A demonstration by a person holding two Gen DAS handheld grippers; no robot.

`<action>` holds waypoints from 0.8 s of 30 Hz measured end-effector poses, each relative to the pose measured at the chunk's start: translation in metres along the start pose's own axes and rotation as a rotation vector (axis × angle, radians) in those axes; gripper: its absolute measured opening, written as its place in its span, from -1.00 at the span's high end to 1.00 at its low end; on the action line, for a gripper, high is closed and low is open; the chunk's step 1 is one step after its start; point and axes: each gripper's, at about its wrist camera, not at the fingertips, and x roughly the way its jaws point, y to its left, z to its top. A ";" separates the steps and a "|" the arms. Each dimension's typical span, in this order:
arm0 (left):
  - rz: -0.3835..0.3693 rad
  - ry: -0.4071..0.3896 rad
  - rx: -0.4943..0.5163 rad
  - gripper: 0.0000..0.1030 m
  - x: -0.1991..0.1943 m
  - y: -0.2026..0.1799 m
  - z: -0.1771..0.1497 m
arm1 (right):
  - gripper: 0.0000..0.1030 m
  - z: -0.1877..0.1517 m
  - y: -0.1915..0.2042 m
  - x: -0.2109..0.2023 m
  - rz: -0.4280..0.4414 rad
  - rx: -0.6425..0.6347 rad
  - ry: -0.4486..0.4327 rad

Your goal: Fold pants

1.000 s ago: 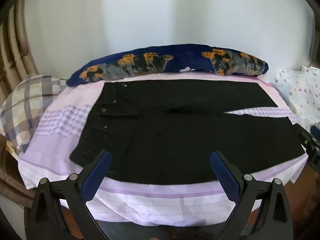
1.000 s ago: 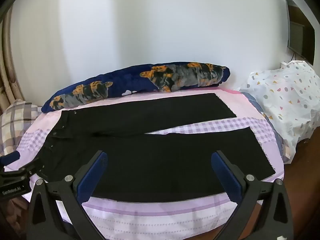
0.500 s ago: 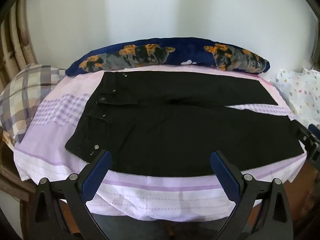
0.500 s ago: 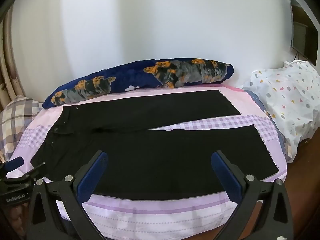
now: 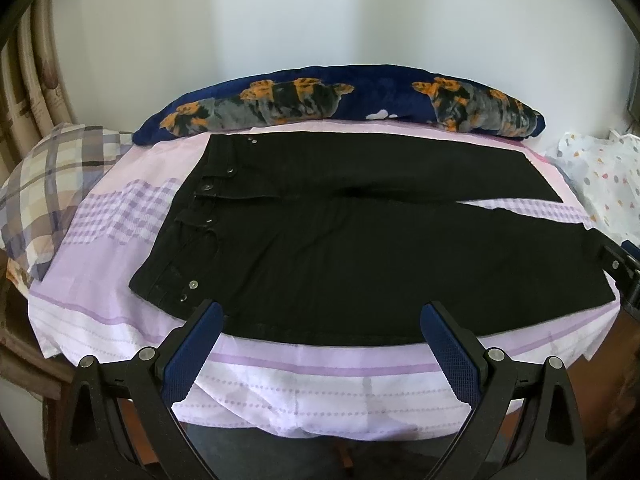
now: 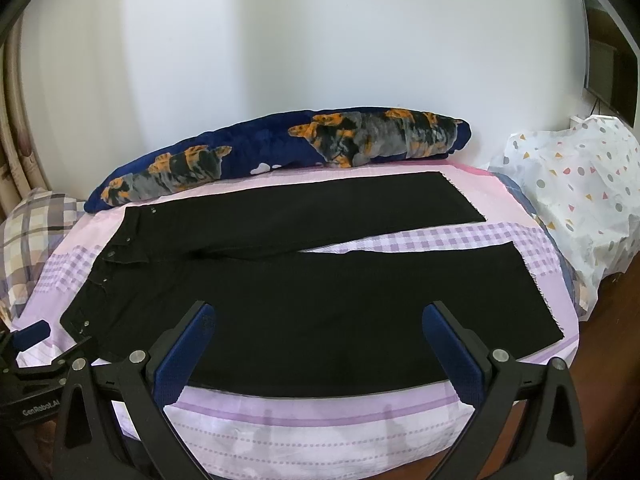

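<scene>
Black pants (image 5: 360, 248) (image 6: 312, 300) lie flat on a lilac bed sheet (image 5: 304, 392) (image 6: 320, 428), waistband to the left, both legs spread to the right in a narrow V. My left gripper (image 5: 320, 320) hangs open above the near edge of the pants, toward the waist end, holding nothing. My right gripper (image 6: 318, 320) is open too, over the near leg's front edge, with nothing between its blue pads. The right gripper also shows at the right edge of the left wrist view, and the left gripper (image 6: 28, 344) at the left edge of the right wrist view.
A long navy bolster (image 5: 340, 96) (image 6: 288, 152) with orange patches lies against the white wall. A plaid pillow (image 5: 52, 184) sits at the left, and a white dotted cloth bundle (image 6: 576, 200) at the right. A dark screen (image 6: 608, 56) hangs on the right wall.
Both views have shifted slightly; the pants sit a little differently in frame. The pants themselves have not moved and both grippers stay open.
</scene>
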 end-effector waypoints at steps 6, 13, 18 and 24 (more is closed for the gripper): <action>-0.009 -0.020 0.018 -0.91 -0.001 -0.001 -0.001 | -1.00 0.000 -0.001 0.000 0.001 0.001 0.001; -0.034 0.001 0.014 -0.91 0.001 -0.001 -0.002 | -1.00 0.002 0.000 0.001 -0.001 -0.001 0.003; -0.025 0.012 0.007 -0.91 0.004 0.000 -0.001 | -1.00 0.001 0.000 0.001 -0.001 -0.002 0.004; -0.010 0.030 0.003 -0.91 0.008 0.000 -0.004 | -1.00 -0.003 -0.001 0.002 -0.003 -0.005 0.011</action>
